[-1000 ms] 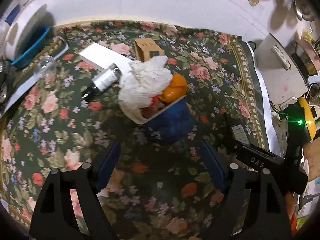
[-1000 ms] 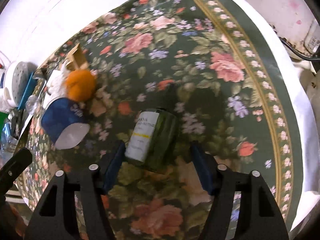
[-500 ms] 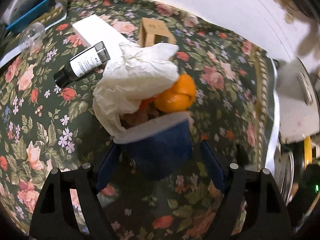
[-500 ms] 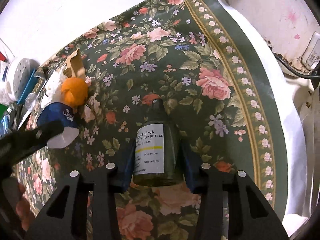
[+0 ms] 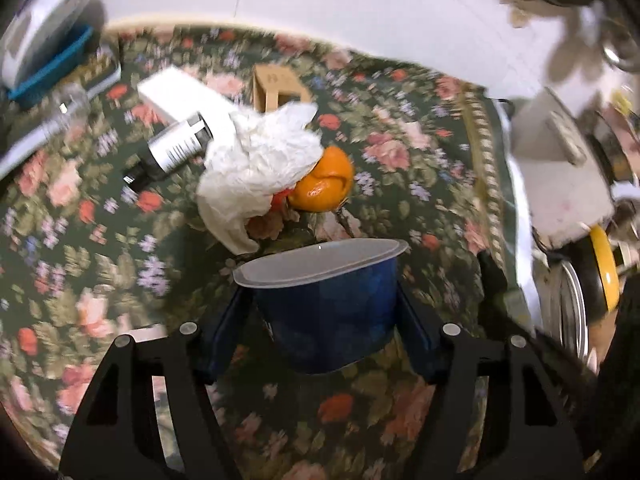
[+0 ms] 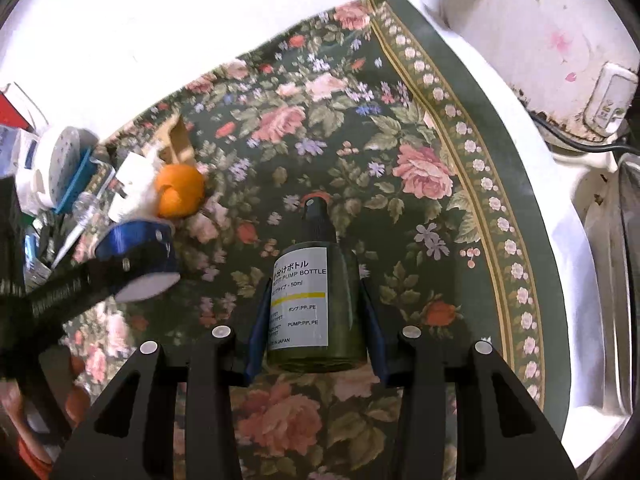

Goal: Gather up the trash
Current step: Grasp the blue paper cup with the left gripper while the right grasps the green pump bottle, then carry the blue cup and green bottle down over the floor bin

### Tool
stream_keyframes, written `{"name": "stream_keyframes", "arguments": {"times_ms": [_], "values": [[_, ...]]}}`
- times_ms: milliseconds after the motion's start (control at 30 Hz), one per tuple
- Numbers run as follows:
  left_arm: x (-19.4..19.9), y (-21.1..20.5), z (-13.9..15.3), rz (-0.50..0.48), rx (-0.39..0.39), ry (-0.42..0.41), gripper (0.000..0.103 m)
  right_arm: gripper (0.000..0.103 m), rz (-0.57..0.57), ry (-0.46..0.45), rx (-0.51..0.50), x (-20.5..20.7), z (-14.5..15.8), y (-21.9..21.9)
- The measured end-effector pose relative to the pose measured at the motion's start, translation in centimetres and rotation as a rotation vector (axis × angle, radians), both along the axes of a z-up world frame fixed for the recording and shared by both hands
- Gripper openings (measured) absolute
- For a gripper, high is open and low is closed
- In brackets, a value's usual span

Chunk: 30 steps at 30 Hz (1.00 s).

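A blue paper cup (image 5: 328, 320) with a white rim sits between the pads of my left gripper (image 5: 320, 304). Its jaws are closing and both pads touch the cup's sides. Just beyond the cup, a crumpled white tissue (image 5: 260, 164) and an orange peel (image 5: 324, 184) lie on the floral cloth (image 5: 100, 264). My right gripper (image 6: 316, 312) is shut on a dark green pump bottle (image 6: 308, 300) with a white label, nozzle pointing away. The right wrist view also shows the left gripper (image 6: 132, 256) around the cup (image 6: 136, 236).
A small black-capped bottle (image 5: 172, 152), a white box (image 5: 176, 92) and a small cardboard box (image 5: 276, 84) lie behind the tissue. A white appliance with a blue tray (image 5: 44, 40) stands at the far left. A white block (image 5: 560, 168) stands off the cloth's right edge.
The tissue and peel that lay at the cup's mouth are now on the cloth, apart from the cup held between the left pads. The right jaws closed on the pump bottle and straightened it.
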State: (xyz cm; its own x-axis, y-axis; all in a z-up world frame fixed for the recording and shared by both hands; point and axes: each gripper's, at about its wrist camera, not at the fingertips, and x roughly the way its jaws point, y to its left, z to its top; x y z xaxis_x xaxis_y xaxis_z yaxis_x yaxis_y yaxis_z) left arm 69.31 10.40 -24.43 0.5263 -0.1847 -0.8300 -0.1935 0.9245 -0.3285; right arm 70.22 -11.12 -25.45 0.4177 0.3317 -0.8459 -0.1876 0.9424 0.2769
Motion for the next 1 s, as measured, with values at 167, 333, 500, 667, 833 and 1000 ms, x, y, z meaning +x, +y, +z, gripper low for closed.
{"name": "stream_keyframes", "arguments": {"times_ms": [167,333,500,667,833,1000], "values": [[-4.2,1.9,4.1,-0.047,0.029,-0.107,0.068,0.039,-0.042,-0.09,0.022,-2.7,3.5,0.9],[-9.1,3.8,8.4,-0.09,0.051,-0.213,0.068,0.039,-0.101,-0.193,0.057,-6.7,7.5,1.7],[-13.8,4.1,11.3,-0.124,0.117,-0.279,0.068,0.039,-0.133,-0.298,0.085,-11.8,11.1,2.3],[-18.5,3.0,13.1,-0.126,0.14,-0.324,0.068,0.039,-0.122,-0.354,0.115,-16.1,13.2,2.3],[-23.1,0.2,13.5,-0.108,0.158,-0.344,0.068,0.039,-0.082,-0.376,0.121,-19.6,13.9,1.5],[-28.0,-3.4,12.9,-0.066,0.171,-0.353,0.068,0.039,-0.015,-0.39,0.128,-23.3,13.5,-0.4]]}}
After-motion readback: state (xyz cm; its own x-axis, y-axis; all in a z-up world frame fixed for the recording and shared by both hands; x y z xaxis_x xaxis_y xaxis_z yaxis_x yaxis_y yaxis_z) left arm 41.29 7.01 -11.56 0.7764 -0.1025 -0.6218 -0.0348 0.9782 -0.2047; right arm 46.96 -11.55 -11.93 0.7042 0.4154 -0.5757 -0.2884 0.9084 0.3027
